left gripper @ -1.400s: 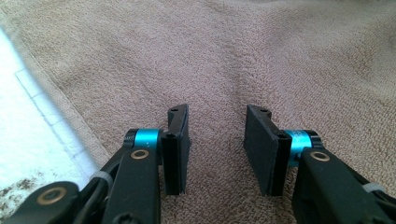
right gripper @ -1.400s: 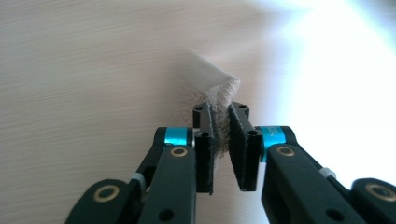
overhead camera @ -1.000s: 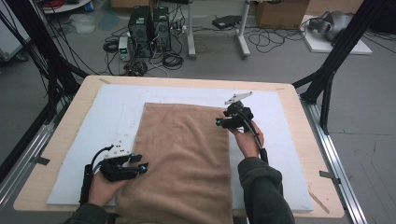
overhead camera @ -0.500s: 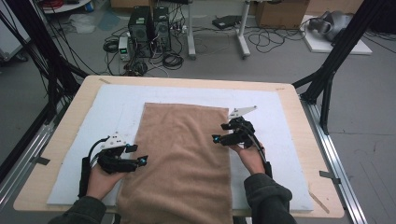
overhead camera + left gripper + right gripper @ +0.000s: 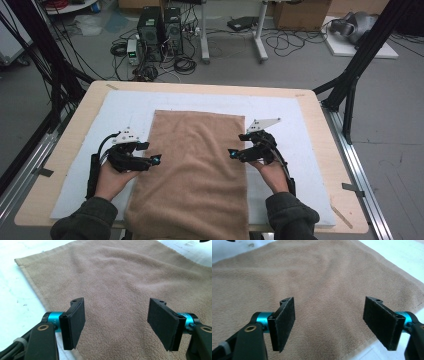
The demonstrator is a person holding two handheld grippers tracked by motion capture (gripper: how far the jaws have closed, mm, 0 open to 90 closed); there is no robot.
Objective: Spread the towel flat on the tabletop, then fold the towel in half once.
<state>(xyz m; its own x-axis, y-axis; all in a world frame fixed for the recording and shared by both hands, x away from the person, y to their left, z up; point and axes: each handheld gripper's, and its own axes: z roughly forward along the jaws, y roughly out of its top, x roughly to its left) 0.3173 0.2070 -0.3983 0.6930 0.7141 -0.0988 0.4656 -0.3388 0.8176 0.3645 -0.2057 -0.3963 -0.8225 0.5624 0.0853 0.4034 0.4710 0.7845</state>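
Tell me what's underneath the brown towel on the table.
The brown towel lies flat on a white mat, which shows around its far and side edges and covers the wooden table. Its near end hangs over the table edge. Anything beneath the towel itself is covered.

Two handheld black grippers, dark grey-green sleeves

Each of the left gripper (image 5: 154, 159) and the right gripper (image 5: 233, 153) has flat black padded jaws on teal cylindrical mounts, black arms with brass-ringed holes, and a small screw atop each jaw. A pale grey three-cornered plate tops each gripper; black cables trail back along the wrists.
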